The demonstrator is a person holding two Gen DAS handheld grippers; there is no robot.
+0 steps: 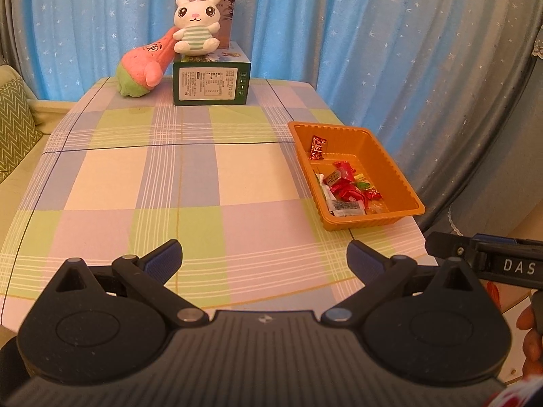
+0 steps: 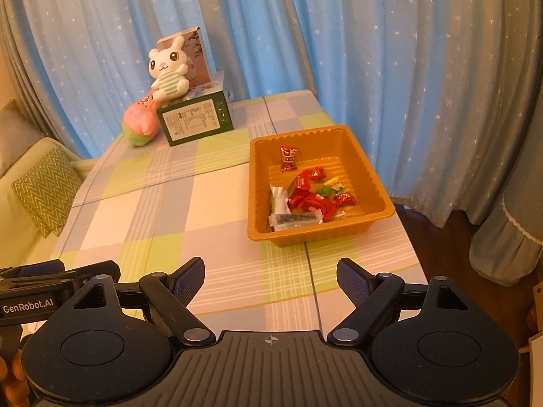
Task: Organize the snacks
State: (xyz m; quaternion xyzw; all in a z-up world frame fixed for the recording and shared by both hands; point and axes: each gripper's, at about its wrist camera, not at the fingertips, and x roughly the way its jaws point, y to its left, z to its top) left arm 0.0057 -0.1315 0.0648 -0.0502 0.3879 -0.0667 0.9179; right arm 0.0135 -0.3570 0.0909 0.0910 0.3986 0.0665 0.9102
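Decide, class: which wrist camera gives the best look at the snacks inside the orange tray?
The right wrist view: the orange tray sits near mid-frame, its snacks spread out and separable. The left wrist view pushes the tray toward the right edge, with the wrappers bunched together.

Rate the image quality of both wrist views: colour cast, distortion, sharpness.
Left wrist view: warm orange cast, fisheye bending the table edges, dark corners, orange tray sharp. Right wrist view: same warm tint, curtains bowed, snack wrappers readable with slight foil glare, no motion blur.
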